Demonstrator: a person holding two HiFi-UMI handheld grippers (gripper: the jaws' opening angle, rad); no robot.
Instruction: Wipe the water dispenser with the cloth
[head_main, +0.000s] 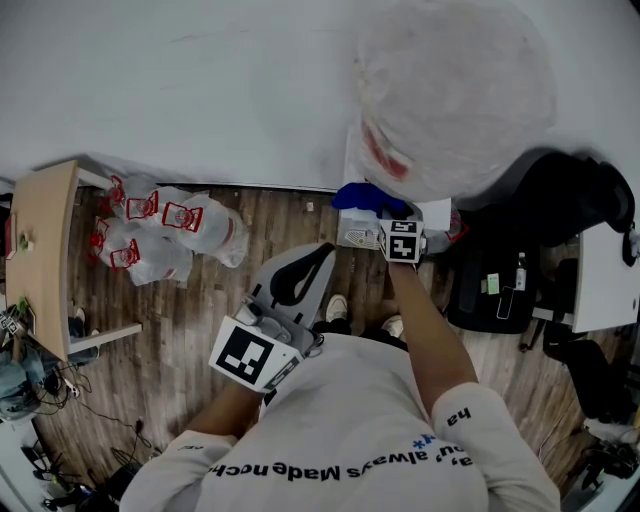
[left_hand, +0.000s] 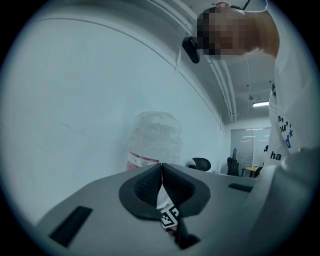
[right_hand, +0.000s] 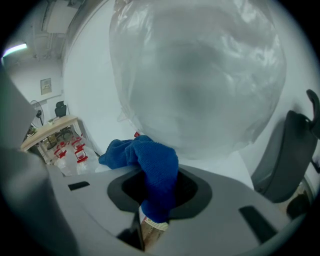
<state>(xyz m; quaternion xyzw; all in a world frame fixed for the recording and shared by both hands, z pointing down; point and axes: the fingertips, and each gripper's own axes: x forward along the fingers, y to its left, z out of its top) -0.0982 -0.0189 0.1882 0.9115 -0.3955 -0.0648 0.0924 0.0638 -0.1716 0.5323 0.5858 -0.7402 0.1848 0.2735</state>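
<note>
Right gripper (right_hand: 157, 192) clamps the blue cloth (right_hand: 152, 167) at the dispenser (right_hand: 222, 167)
Cloth bunches up out of its jaws, centre frame, just under the wrapped bottle (right_hand: 200, 75); left gripper (left_hand: 161, 187) pinched together on nothing, low in the head view, well back; chair (head_main: 575, 200) at right; bags (head_main: 165, 235) at left.
</note>
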